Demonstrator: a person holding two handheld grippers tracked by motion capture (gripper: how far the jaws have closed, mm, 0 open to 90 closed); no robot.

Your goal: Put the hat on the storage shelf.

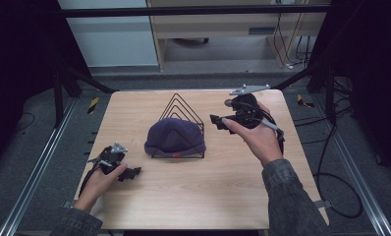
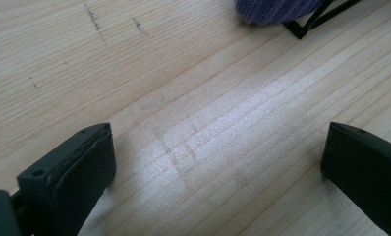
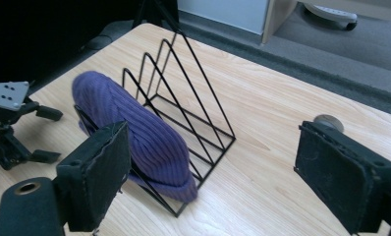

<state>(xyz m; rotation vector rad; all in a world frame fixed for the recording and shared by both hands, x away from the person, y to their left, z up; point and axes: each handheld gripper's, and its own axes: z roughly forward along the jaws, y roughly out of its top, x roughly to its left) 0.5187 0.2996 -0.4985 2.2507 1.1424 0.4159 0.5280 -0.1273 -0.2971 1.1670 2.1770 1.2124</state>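
- a purple ribbed knit beanie (image 1: 175, 137) sits draped over the front wires of a black wire rack of triangular dividers (image 1: 186, 109), near the middle of the pale wooden table (image 1: 193, 187).
- the left gripper (image 1: 129, 173) rests low on the table, in front of the rack and off to its left, well apart from it; its jaws stand wide with only bare wood between them, and a corner of the beanie shows at the top edge of its own view.
- the right gripper (image 1: 218, 122) hangs just to the right of the rack, pointed at the beanie; its jaws are spread wide with nothing in them.
- seen along the right gripper's pads (image 3: 102, 172), the beanie (image 3: 134, 132) leans on the rack (image 3: 193, 113) with its brim low at the front corner.
- my read: the beanie looks set in place and both tools are free of it.
- to finish well, i'd draw each gripper straight away from the rack, jaws kept wide, so no pad snags the soft knit or nudges the light wire frame across the table.
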